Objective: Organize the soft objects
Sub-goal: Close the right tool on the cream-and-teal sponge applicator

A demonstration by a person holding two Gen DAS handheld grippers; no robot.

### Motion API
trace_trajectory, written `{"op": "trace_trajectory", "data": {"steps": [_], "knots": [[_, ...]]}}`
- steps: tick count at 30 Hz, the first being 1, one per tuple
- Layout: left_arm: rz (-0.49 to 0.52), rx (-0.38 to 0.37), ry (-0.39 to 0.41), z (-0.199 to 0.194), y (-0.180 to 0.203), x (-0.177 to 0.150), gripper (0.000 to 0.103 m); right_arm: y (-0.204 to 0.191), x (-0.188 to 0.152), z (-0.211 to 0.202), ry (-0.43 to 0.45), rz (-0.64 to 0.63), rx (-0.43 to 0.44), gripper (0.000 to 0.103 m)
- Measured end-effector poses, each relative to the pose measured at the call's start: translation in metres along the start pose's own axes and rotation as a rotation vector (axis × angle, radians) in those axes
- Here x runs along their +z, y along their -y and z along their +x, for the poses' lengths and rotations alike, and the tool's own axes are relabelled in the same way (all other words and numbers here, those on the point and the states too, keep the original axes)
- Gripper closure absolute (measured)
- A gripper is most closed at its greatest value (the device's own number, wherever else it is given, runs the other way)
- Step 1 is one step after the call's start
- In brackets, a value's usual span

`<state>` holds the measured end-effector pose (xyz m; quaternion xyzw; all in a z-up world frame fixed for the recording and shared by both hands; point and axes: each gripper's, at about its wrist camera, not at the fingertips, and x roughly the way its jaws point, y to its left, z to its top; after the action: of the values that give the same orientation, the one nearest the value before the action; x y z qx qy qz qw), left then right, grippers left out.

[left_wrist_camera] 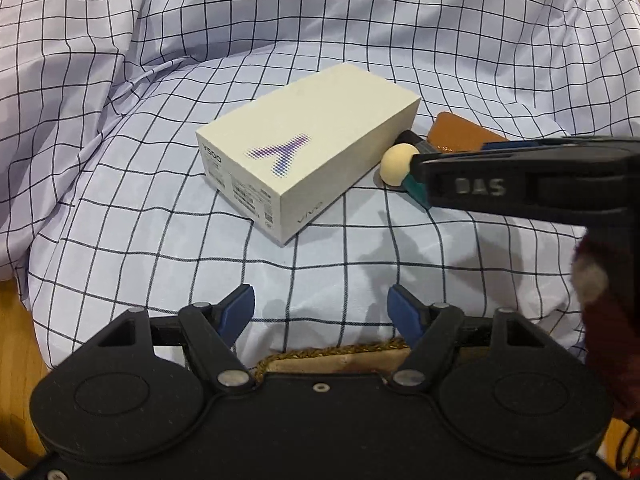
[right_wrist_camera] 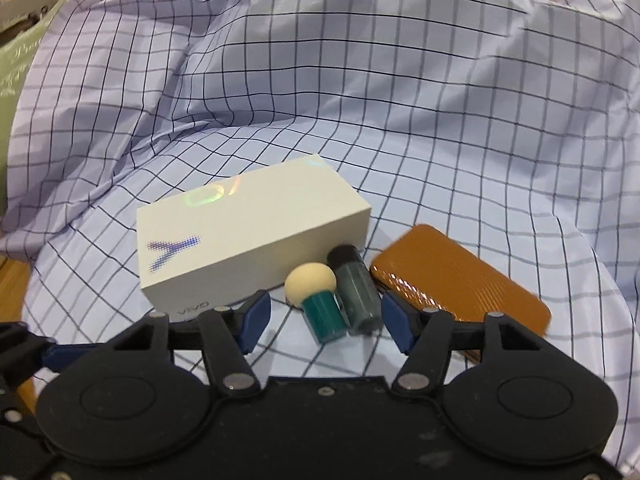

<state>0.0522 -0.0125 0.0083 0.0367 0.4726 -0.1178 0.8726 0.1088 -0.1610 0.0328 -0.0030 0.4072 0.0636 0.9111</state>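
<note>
A cream sponge puff (right_wrist_camera: pixel 310 282) on a teal handle lies beside a dark teal bottle (right_wrist_camera: pixel 358 300) with a black cap. Both rest on the checked cloth (right_wrist_camera: pixel 400 120), between the blue pads of my right gripper (right_wrist_camera: pixel 326 316). Its jaws stand apart and the left pad is clear of the handle. A white phone box (right_wrist_camera: pixel 248 248) sits just behind them, and an orange ribbed case (right_wrist_camera: pixel 460 284) lies to the right. In the left wrist view my left gripper (left_wrist_camera: pixel 320 306) hangs open over bare cloth in front of the box (left_wrist_camera: pixel 312 152), with the puff (left_wrist_camera: pixel 396 164) to its right.
The cloth (left_wrist_camera: pixel 160 60) rises in big folds behind and to the left. A wooden surface (left_wrist_camera: pixel 16 328) shows at the lower left. A woven-edged pad (left_wrist_camera: pixel 340 354) lies under the left gripper. A dark red sleeve (left_wrist_camera: pixel 600 320) is at the right, and a green printed box (right_wrist_camera: pixel 16 64) at the far left.
</note>
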Motion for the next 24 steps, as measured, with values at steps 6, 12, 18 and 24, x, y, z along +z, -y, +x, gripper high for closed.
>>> {"op": "trace_trajectory", "data": {"steps": [6,12,18,24], "knots": [[0.009,-0.004,0.002,0.003,-0.004,0.002,0.034,-0.015,0.004,0.025,0.005,-0.101,-0.012,0.054],[-0.008,-0.016,-0.015,0.008,-0.009,0.001,0.034,-0.030,0.003,0.038,0.005,-0.198,-0.026,0.059],[-0.017,-0.024,-0.019,0.009,-0.012,0.000,0.034,-0.037,-0.001,0.049,-0.005,-0.254,-0.048,0.063],[-0.013,-0.029,-0.011,0.007,-0.011,0.001,0.034,-0.040,-0.003,0.053,-0.003,-0.294,-0.070,0.068]]}}
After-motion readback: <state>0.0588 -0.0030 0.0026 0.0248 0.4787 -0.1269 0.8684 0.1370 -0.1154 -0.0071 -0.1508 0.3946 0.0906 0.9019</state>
